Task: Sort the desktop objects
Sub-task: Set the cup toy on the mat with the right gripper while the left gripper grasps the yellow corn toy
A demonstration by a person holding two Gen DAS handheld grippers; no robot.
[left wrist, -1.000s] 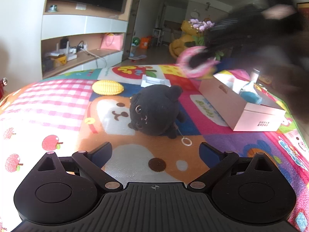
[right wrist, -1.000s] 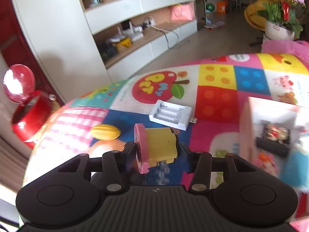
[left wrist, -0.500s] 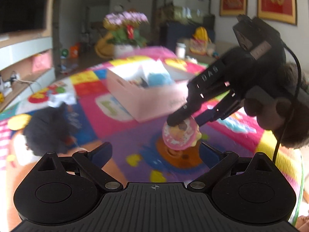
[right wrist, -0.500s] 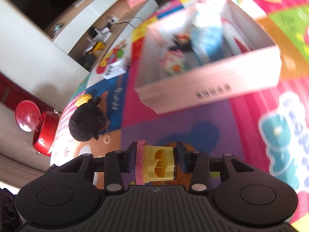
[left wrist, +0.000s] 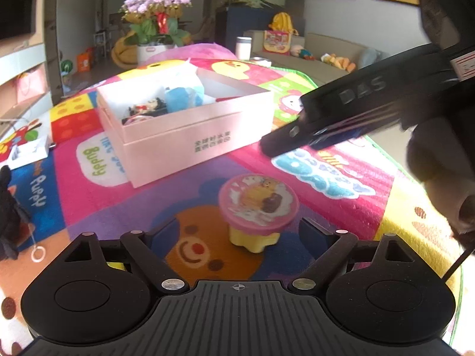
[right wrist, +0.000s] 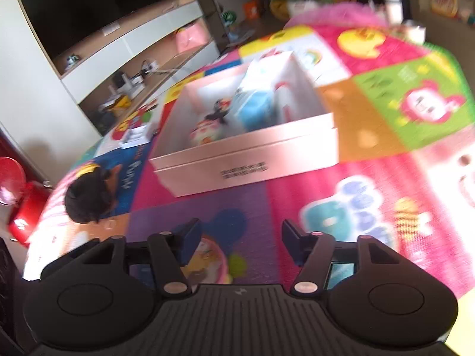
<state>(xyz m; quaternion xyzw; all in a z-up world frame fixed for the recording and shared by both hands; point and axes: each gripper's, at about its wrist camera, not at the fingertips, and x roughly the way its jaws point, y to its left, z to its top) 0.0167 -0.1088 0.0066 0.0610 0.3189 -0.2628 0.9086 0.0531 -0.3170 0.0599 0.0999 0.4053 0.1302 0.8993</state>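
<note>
My right hand-held gripper [right wrist: 240, 237] has just opened, empty; left hand-held gripper [left wrist: 234, 233], wide, closing around the pink-lidded toy [left wrist: 257, 207] — I'd centre first.

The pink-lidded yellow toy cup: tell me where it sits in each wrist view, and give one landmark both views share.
Left wrist view: the pink-lidded yellow toy cup stands upright on the mat, low centre, between the open left tongs, touching neither finger.
Right wrist view: only its lid shows, bottom left of centre, beside the left finger of the open right tongs, whose jaws have just been opening.
Shared landmark: the pink box beyond it.
</note>
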